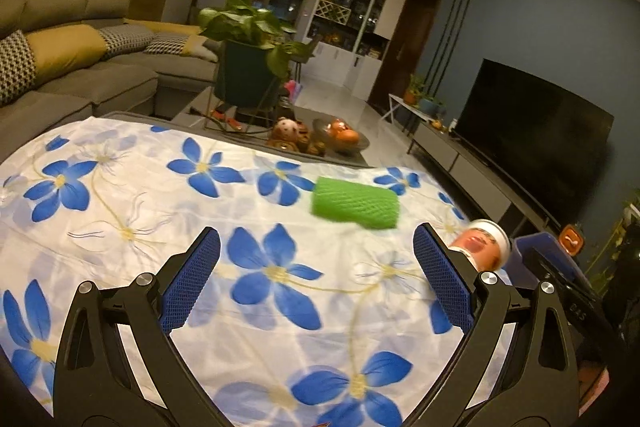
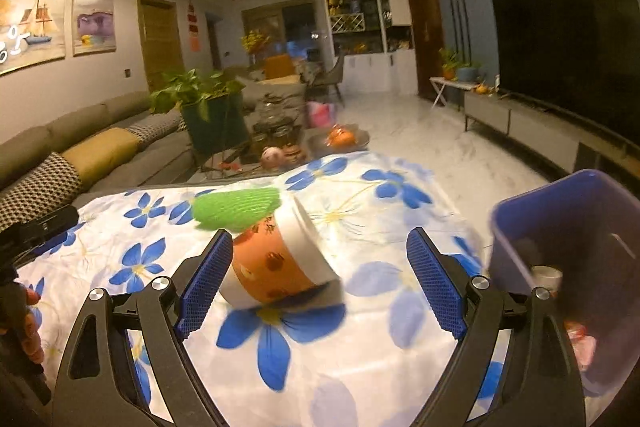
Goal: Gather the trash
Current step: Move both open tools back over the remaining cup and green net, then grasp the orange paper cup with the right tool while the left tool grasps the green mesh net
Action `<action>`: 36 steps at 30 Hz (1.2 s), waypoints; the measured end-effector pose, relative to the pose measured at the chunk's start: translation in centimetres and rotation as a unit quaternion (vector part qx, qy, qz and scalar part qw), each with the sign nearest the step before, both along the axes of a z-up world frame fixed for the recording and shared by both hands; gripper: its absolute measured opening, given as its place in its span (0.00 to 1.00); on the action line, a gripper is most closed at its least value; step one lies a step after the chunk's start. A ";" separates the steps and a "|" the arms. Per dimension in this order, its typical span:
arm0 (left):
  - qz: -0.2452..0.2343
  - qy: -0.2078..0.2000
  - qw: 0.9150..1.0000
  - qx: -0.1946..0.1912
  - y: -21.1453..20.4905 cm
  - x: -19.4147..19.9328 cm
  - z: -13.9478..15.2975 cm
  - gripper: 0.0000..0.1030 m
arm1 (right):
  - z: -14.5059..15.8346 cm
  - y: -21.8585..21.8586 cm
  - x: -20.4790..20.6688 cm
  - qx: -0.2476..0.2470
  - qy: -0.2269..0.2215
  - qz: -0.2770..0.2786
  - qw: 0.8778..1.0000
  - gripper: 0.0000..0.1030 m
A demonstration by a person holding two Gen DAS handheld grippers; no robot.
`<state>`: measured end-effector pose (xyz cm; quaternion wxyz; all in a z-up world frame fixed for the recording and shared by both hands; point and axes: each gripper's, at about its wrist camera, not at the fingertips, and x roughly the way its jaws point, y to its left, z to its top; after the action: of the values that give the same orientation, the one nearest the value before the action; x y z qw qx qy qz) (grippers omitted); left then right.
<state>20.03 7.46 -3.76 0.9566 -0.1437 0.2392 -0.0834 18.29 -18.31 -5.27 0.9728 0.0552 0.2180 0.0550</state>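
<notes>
A living room at night: grey sectional sofa [image 1: 80, 79], dark flat television [image 1: 536, 147] on a blue wall, and a potted green plant [image 1: 248, 27] on a low table. In the foreground lies the white cloth printed with blue flowers [image 1: 200, 219], which serves as the landmark here.

Your left gripper [image 1: 316, 267] hovers over the near part of the cloth with its blue-padded fingers spread wide, nothing between them. Beyond it, toward the cloth's far right, lies the green foam-mesh sleeve [image 1: 356, 203], flat on the fabric.

Your right gripper [image 2: 320, 271] is likewise spread apart above the cloth. The orange-and-white paper cup with a printed pattern [image 2: 280, 259] lies tipped on its side on the cloth between the fingers, close against the left pad [image 2: 208, 279] and apart from the right one. The green sleeve [image 2: 236, 207] sits just behind the cup, touching or nearly so.

Off the cloth's right edge stands the blue plastic bin [image 2: 560, 227], open, with some discarded items visible inside. In the left wrist view the cup [image 1: 484, 247] appears just behind the right finger.
</notes>
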 end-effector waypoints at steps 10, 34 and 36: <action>0.008 0.013 1.000 -0.003 1.3 1.0 -1.0 0.93 | -1.0 0.5 2.5 0.036 0.047 0.074 0.996 0.66; -0.005 0.018 0.999 0.040 -3.9 4.5 -0.9 0.93 | -0.5 1.4 -3.1 0.028 0.008 0.066 0.997 0.04; -0.005 0.023 0.999 0.049 -4.8 6.0 -1.2 0.93 | 0.0 1.3 -3.7 0.003 -0.010 0.036 0.999 0.04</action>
<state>26.03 2.67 -5.00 0.9564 -0.0970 0.2655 -0.0731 14.61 -17.04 -5.29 0.9723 0.0496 0.2095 0.0908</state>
